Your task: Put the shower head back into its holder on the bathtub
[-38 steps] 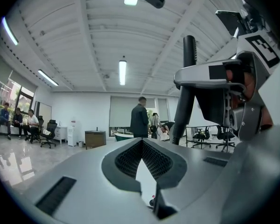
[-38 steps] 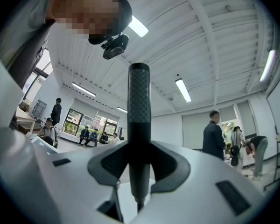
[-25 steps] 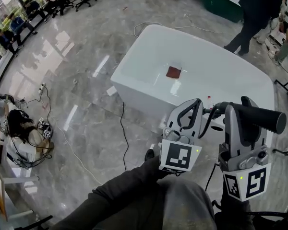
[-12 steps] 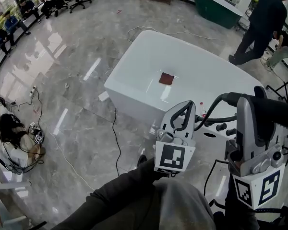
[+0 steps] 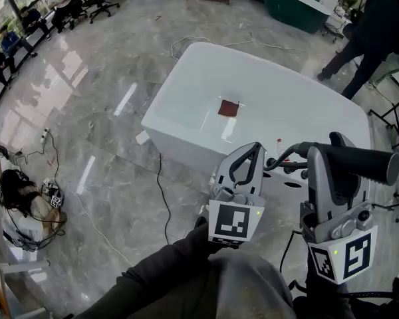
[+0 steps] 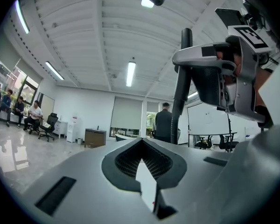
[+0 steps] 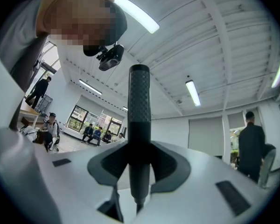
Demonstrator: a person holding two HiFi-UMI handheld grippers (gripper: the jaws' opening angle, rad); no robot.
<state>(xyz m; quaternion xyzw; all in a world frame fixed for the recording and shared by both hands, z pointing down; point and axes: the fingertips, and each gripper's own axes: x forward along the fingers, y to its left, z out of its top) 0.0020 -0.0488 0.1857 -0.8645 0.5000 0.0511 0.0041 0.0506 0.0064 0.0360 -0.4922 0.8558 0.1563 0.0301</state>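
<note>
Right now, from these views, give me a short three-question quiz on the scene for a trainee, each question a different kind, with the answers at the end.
1. True or false: the right tool is shut on the black shower head.
2. Which thing shows against the white surface of the bathtub? A) a blue towel B) a small reddish-brown square C) a yellow sponge
3. Fill in: the left tool, its jaws together, holds ____.
Key: 1 true; 2 B; 3 nothing.
</note>
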